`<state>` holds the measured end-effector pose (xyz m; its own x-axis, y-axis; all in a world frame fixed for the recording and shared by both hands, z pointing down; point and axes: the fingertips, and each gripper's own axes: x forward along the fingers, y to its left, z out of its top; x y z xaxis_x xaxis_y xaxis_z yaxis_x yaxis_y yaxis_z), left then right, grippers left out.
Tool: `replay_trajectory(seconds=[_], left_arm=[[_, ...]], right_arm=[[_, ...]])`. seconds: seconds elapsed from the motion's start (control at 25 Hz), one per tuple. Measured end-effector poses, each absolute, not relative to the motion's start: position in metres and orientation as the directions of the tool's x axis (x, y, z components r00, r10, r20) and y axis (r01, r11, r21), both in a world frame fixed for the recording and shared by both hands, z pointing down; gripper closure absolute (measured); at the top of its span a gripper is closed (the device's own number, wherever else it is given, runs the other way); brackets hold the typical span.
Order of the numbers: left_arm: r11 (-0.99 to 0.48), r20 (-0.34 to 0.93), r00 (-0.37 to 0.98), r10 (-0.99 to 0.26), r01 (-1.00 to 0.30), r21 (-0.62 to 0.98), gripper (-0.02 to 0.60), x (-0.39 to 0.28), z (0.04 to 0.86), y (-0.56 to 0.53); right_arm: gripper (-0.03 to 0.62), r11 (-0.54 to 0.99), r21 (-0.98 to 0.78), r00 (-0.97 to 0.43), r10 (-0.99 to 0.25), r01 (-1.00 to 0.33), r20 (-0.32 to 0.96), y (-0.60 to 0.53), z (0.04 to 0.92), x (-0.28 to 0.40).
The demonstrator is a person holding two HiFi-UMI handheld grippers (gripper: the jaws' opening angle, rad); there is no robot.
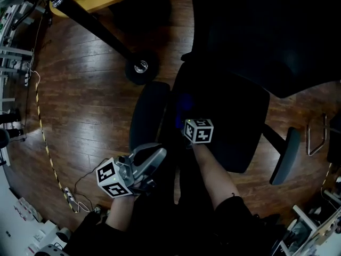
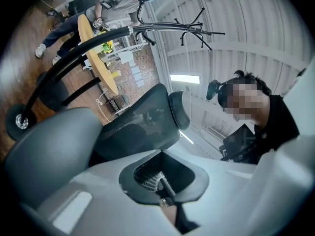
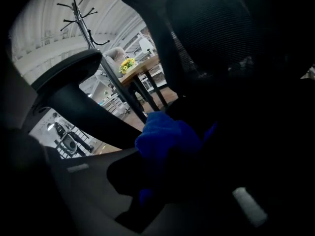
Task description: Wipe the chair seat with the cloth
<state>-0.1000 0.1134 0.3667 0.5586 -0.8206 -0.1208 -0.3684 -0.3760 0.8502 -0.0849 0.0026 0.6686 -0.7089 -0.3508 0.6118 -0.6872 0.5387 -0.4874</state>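
Dark chair seat (image 1: 234,116) carries blue cloth (image 1: 184,104). Wood floor (image 1: 85,105) carries striped cable (image 1: 45,143), table foot (image 1: 141,66).

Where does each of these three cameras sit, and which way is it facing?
Head view: worn on the head, facing down at chair seat; shows both forearms.
Left gripper view: on left hand-held gripper, tilted up at backrest and person.
Right gripper view: on right hand-held gripper, facing its gripped cloth.
Both gripper views share the coat rack.
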Motion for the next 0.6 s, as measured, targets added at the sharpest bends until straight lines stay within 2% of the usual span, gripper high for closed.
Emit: replay_trajectory(seconds=[0.24,0.6], left_arm=[[-0.400,-0.109,0.635,-0.765,-0.336,0.853,0.589,-0.073,0.370,0.109],[-0.473,-0.131,0.743,-0.657,-0.270,0.839,0.589,-0.024,0.357,0.084]], right_arm=[[0.532,0.391,-0.388,-0.541,-0.454,-0.835,0.708,-0.014,0.690,0.044],[0.533,0.208,-0.173,-0.263,-0.573,-0.963,0.776,-0.037,0.668,0.263]])
